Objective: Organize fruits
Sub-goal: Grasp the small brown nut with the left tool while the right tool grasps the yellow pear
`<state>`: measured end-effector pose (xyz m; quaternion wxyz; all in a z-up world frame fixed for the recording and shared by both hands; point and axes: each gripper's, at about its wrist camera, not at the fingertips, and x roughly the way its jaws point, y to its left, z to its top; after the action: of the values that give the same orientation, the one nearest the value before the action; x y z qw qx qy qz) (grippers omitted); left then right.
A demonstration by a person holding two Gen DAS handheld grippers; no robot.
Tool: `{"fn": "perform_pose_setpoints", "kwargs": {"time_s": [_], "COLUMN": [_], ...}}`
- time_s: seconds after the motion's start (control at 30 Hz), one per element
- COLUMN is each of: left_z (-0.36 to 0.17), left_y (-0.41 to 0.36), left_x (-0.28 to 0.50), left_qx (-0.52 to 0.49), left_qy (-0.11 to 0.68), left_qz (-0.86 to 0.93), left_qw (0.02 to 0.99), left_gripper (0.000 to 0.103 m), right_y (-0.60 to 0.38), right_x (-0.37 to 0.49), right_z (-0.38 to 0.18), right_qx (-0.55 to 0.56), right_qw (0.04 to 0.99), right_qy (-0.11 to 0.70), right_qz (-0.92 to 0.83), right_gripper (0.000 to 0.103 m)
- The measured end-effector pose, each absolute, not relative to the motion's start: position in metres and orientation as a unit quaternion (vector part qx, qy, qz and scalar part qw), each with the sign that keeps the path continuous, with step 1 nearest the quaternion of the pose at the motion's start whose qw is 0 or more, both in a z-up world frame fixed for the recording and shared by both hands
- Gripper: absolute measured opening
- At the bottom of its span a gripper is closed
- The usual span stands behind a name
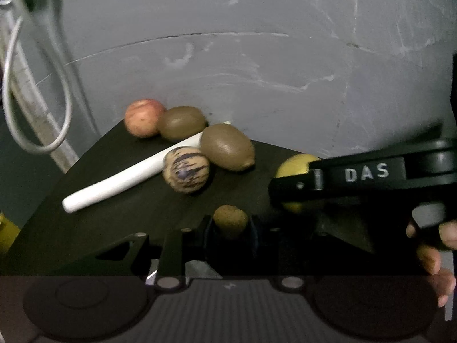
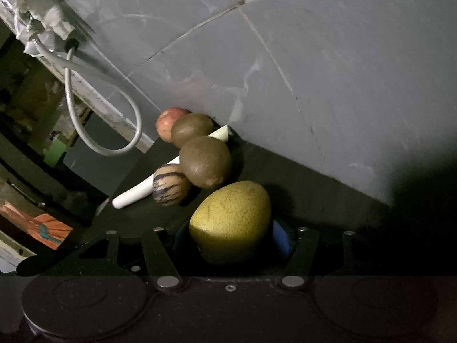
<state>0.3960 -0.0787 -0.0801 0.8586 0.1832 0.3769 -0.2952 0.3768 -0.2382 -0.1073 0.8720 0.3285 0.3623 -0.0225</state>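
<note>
My left gripper (image 1: 230,228) is shut on a small fuzzy brown kiwi (image 1: 230,220) just above the dark table (image 1: 122,217). In the right wrist view a yellow speckled pear (image 2: 231,217) sits gripped between the fingers of my right gripper (image 2: 232,237), one blue pad (image 2: 281,237) showing beside it. From the left wrist view that right gripper (image 1: 288,191) reaches in from the right, the pear (image 1: 294,165) at its tip. Near the wall lie a red apple (image 1: 141,117), two smooth brown fruits (image 1: 182,123) (image 1: 227,147) and a purple-striped fruit (image 1: 185,170).
A white rod (image 1: 122,183) lies slantwise on the table under the fruit row. The grey wall (image 1: 257,71) closes off the back. A white cable loop (image 1: 37,120) hangs at the left past the table edge. A person's fingers (image 1: 431,257) hold the right gripper's handle.
</note>
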Motion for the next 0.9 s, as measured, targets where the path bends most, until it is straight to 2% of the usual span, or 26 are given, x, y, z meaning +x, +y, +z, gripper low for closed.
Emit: {"fn": "perform_pose_setpoints", "kwargs": {"time_s": [0.3,0.6,0.9], "left_z": [-0.066,-0.072,-0.08], "left_y": [-0.024,0.045,0.064], "left_x": [0.392,0.406,0.411], "left_qx": [0.12,0.012,-0.024], "left_qy": [0.38,0.421,0.431], "left_qz": [-0.228,-0.132,-0.114], "left_qw": [0.888,0.897,0.895], "left_gripper": [0.029,0.029,0.029], "right_y": [-0.213,-0.167,-0.131], "right_x": [0.359,0.367,0.384], "right_z": [-0.094,-0.087,-0.089], "right_qx": [0.326,0.294,0.22], "right_qw": [0.876,0.878,0.885], "right_qy": [0.353,0.367,0.384], "right_qz": [0.025,0.095,0.147], "right_gripper": [0.061,0.061,0.061]}}
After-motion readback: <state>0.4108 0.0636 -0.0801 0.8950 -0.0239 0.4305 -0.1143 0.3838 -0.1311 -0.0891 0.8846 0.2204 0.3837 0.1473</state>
